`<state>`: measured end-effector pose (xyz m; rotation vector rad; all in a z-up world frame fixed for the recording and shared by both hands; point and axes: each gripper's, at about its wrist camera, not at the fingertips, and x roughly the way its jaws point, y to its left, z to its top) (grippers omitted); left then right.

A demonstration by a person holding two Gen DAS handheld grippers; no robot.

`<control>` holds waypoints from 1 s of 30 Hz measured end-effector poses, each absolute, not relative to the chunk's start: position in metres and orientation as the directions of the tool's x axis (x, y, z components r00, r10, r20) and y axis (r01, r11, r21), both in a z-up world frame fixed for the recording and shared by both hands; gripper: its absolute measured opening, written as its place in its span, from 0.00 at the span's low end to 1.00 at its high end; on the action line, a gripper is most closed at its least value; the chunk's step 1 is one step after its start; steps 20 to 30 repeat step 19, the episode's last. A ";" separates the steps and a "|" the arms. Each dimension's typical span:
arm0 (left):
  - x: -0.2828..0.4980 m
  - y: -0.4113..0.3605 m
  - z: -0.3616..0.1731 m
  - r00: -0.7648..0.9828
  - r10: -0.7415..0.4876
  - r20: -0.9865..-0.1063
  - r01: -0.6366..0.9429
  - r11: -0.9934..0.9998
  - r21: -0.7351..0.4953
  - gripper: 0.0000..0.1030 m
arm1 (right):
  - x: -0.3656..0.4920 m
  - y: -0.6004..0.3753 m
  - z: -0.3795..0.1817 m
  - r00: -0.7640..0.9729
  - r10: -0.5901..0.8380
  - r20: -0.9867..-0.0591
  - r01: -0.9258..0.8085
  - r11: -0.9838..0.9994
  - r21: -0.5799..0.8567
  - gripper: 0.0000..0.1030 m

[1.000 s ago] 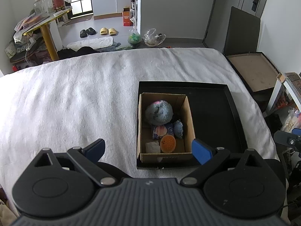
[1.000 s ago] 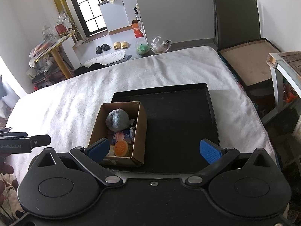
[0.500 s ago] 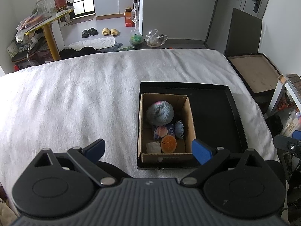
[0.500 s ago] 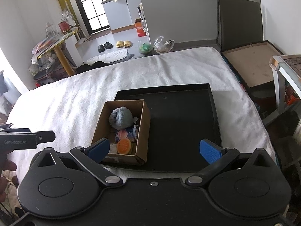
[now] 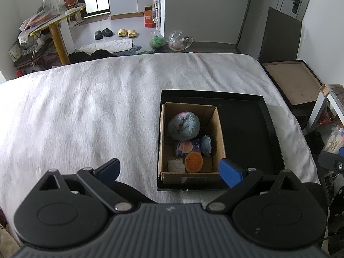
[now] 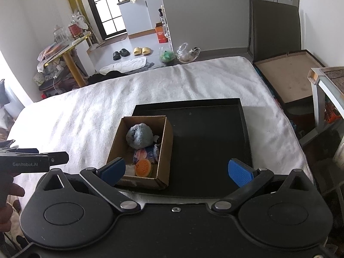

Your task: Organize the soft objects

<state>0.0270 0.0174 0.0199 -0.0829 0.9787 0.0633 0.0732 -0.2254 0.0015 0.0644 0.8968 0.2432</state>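
A cardboard box [image 5: 218,129] [image 6: 164,148] stands in the left part of a black tray [image 5: 253,133] [image 6: 210,133] on a white blanket. Inside it lie a grey-blue fluffy plush [image 5: 183,125] [image 6: 139,135], a smaller blue plush [image 5: 206,143], a pink-and-purple packet [image 5: 186,147] [image 6: 143,154], an orange round toy [image 5: 194,159] [image 6: 143,167] and a white soft piece [image 5: 176,165]. My left gripper [image 5: 169,169] hangs open, pulled back over the near end of the box. Over the tray's near edge my right gripper [image 6: 176,169] is open too, holding nothing.
The white blanket [image 5: 86,111] covers the bed to the left and beyond the tray. In the right wrist view the other gripper's body [image 6: 32,162] and a hand [image 6: 10,191] show at far left. A brown-lined box lid [image 5: 294,81] lies right of the bed. A cluttered floor lies beyond the bed's far edge.
Both views have drawn back and up slightly, so box and tray sit a little lower and farther. Both grippers stay open. The box contents have not moved.
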 end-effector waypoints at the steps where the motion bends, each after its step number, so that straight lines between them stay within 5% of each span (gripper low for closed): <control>1: 0.027 0.018 0.019 0.555 0.016 -0.832 -0.092 0.995 -0.043 0.95 | 0.074 -0.225 0.001 0.599 0.234 -0.766 -0.181 0.971 0.155 1.00; 30: 0.039 0.022 0.007 0.545 -0.009 -0.839 -0.082 0.995 -0.064 0.95 | 0.081 -0.218 -0.010 0.576 0.223 -0.786 -0.170 0.974 0.151 1.00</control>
